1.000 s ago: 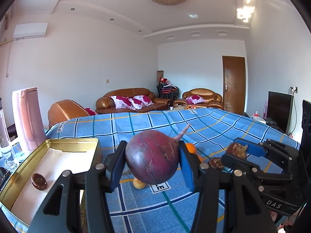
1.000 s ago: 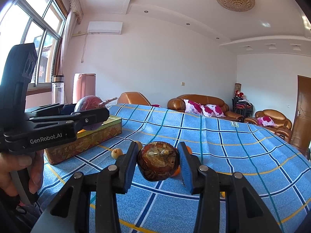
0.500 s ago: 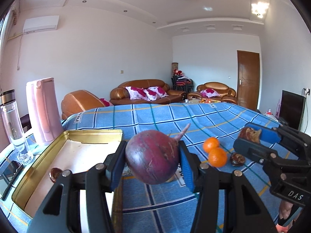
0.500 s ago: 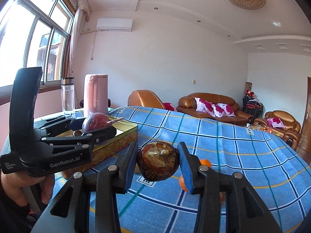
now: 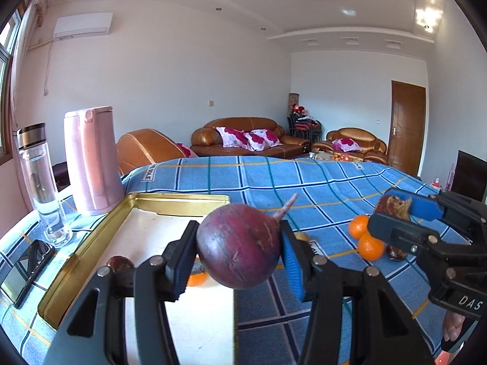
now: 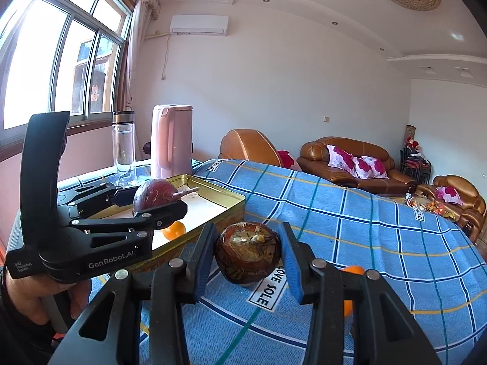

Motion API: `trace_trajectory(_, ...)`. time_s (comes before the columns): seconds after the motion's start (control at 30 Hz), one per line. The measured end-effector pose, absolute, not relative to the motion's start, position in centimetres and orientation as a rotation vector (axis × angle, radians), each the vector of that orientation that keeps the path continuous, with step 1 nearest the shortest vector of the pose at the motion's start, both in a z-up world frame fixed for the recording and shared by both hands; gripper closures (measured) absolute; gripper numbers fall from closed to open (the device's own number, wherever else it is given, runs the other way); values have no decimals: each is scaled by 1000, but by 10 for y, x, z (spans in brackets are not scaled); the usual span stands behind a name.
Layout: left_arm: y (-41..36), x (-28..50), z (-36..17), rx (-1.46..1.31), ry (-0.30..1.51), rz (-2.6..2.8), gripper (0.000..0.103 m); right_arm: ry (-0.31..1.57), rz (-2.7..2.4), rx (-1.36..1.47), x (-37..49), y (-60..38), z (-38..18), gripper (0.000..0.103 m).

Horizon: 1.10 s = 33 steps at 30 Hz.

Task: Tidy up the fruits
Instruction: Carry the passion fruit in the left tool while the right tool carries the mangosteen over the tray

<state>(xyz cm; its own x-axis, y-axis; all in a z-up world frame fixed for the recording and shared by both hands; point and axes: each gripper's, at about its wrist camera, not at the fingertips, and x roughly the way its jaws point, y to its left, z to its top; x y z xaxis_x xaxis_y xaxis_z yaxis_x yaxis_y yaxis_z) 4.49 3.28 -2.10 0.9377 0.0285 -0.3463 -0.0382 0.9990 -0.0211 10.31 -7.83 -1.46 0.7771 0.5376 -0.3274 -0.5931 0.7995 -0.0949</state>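
Gripping a round, dark purple-red fruit with a pale stalk (image 5: 239, 245), the left gripper (image 5: 239, 261) has its black-and-blue fingers pressed on both flanks, low in the middle of its own frame; seen from the right wrist view, the same left gripper (image 6: 158, 202) sits at mid-left, carried by a hand (image 6: 36, 298) at the lower left edge, the fruit hanging above the shallow gold metal tin (image 6: 234, 200); a small orange mandarin (image 6: 174, 230) lies on the tin's pale floor just under it; a small dark brown fruit (image 5: 120, 263) rests in the tin too, at the lower left of the left view. The right gripper (image 6: 247, 254) is clamped narrow on a mottled brown, glossy round fruit (image 6: 247, 254), centre-bottom of its frame, above the blue checked tablecloth (image 6: 380, 228); two more orange mandarins (image 5: 363, 237) lie touching on the cloth at the right of the left view, a dark fruit (image 5: 395, 254) just beside them; behind the tin stand a tall pink kettle (image 5: 91, 159) and a clear glass bottle with a metal cap (image 5: 41, 182); a black phone (image 5: 26, 269) lies at far left.
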Motion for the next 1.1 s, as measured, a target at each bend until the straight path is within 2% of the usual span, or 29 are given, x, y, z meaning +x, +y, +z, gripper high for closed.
trace_trajectory(0.5,96,45,-25,-74,381,159,50,315,690,-221,120,-34,-6,59)
trace_trajectory(1.1,138,41,-41,-75,449,254,50,357,766,-248,132,19,-14,59)
